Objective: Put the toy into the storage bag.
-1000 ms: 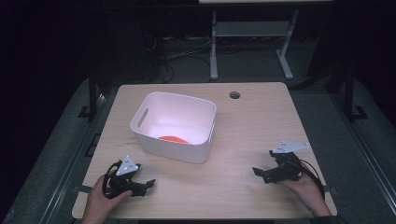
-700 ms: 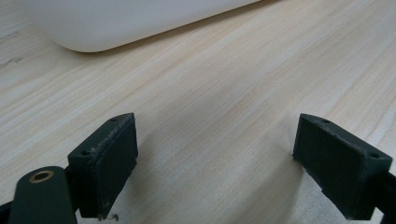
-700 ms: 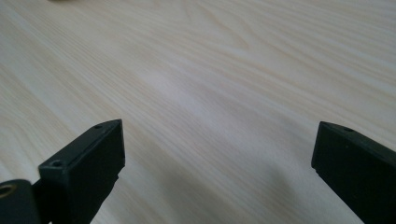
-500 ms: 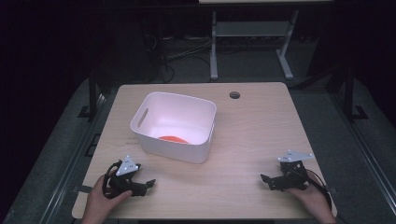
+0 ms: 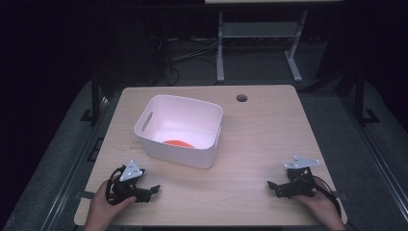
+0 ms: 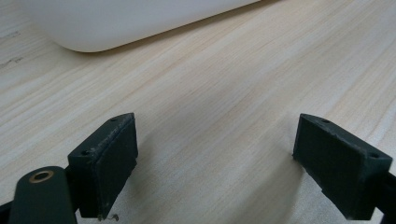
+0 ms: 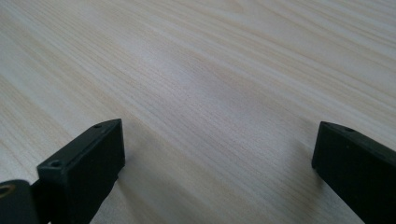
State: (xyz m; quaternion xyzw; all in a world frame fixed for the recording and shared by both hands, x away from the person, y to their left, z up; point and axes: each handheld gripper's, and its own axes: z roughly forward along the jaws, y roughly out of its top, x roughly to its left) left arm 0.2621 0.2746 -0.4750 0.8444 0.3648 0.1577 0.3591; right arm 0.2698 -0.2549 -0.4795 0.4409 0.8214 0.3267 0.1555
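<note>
Wood grain runs under both of my grippers, and the white tub is my landmark on the table. My left gripper lies low on the table, near the tub's near-left corner, its jaws wide apart with bare wood between them; in the left gripper view the tub's rounded bottom edge curves just ahead. My right gripper rests well apart from the tub, off toward its near-right side, jaws likewise spread wide over bare wood and holding nothing. Inside the tub, against its near wall, lies something orange, too hidden to identify.
</note>
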